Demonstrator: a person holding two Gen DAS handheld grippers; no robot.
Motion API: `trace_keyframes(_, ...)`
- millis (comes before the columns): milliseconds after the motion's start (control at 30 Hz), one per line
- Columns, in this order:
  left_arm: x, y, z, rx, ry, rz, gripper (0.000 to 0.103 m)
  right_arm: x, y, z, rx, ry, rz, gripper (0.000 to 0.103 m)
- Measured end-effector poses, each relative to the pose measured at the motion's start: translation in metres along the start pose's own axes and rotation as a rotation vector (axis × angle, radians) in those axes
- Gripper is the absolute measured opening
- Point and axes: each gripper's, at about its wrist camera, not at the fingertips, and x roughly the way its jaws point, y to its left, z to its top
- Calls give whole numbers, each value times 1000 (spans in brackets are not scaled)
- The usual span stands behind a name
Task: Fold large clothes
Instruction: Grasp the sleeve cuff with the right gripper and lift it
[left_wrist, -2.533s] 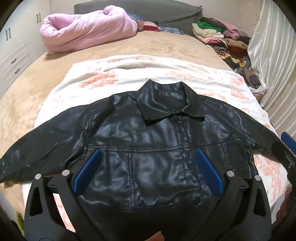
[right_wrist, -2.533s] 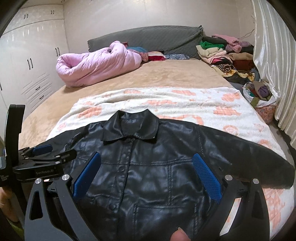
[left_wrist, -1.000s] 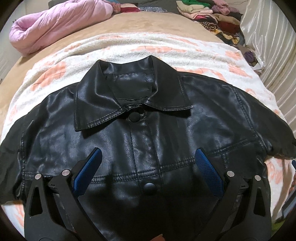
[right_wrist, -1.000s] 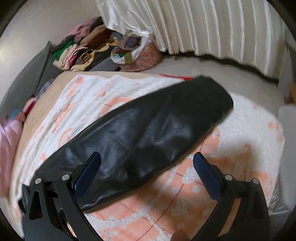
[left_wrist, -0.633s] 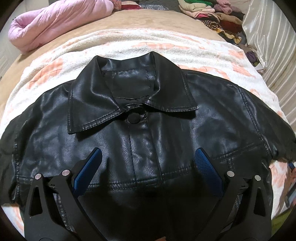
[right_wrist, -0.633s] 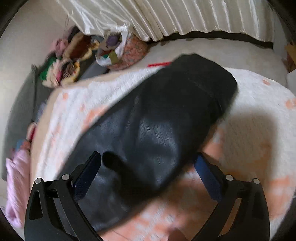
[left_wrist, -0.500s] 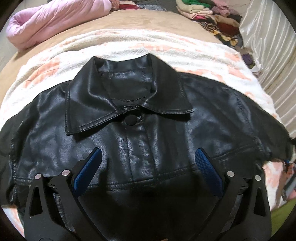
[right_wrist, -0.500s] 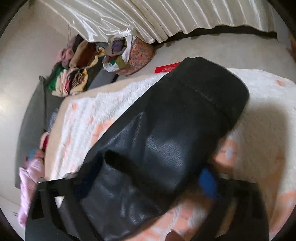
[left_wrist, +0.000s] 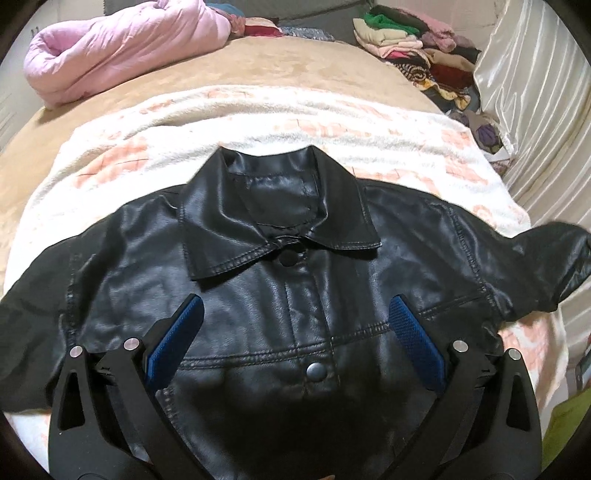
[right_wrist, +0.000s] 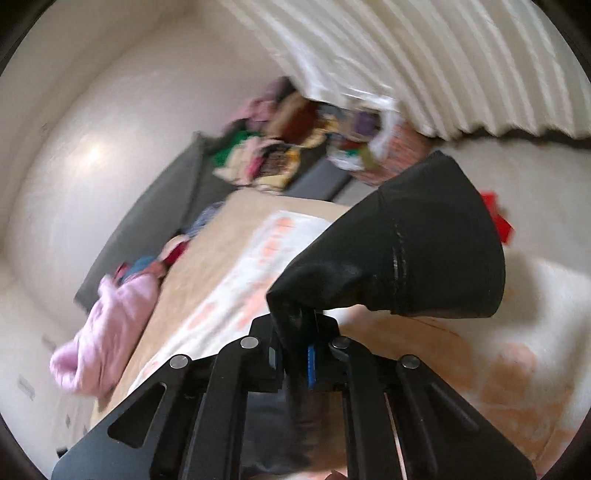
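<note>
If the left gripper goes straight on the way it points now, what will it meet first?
Most likely the front of the black leather jacket, around its buttoned placket just below the collar. The left gripper has open jaws and points down at it; depth is unclear.

The black leather jacket (left_wrist: 288, 280) lies face up on a white blanket with orange pattern (left_wrist: 258, 110), collar open and flat, front snaps closed. Its one sleeve (right_wrist: 417, 240) is lifted off the blanket, the cuff end standing up, pinched near its edge.
</note>
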Motion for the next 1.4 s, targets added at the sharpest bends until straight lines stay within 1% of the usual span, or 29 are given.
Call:
trace_keyframes(133,-16,10,0,-13,-14,-21,94,-1,68,-3,-163,22,77,7)
trace_keyframes(167,-20,13,0,-19,-14,-25,94,1,78,-4,-186,26,84,7)
trace_keyframes(267,-29,26,0,-47,-16,-26,94,3,124,-15,-286,45,129,7)
trace_keyframes(433,-42,49,0,-89,-25,-76,94,-1,180,-37,-410,62,225,7)
trace_keyframes(467,-45,52,0,-94,-27,-84,94,-2,187,-41,-425,62,234,6)
trace_keyframes(567,-54,62,-1,-99,-40,-113,94,-10,217,-60,-481,71,299,7)
trace_keyframes(667,-60,72,-3,-116,-40,-158,94,-17,236,-76,-521,78,344,7)
trace_keyframes(700,-62,76,-4,-124,-40,-176,94,-20,245,-84,-536,84,372,7)
trace_keyframes(767,-65,86,-5,-147,-35,-224,94,-19,256,-94,-564,100,408,7)
trace_keyframes(833,-67,97,-7,-186,-27,-277,94,-19,273,-107,-599,116,421,7)
trace_keyframes(933,-74,110,-9,-223,-43,-314,94,-19,295,-130,-647,134,444,7)
trace_keyframes(1033,-83,124,-11,-251,-53,-340,94,-19,310,-155,-675,163,463,7)
trace_keyframes(1200,-97,147,-11,-282,-88,-340,94,-19,329,-202,-725,205,493,7)
trace_keyframes(1267,-100,157,-10,-294,-102,-352,94,-19,337,-227,-759,229,497,7)
trace_keyframes(1333,-101,167,-11,-311,-111,-365,94,-14,340,-249,-787,251,488,7)
trace_keyframes(1400,-101,175,-14,-339,-109,-397,94,-12,343,-271,-813,262,471,7)
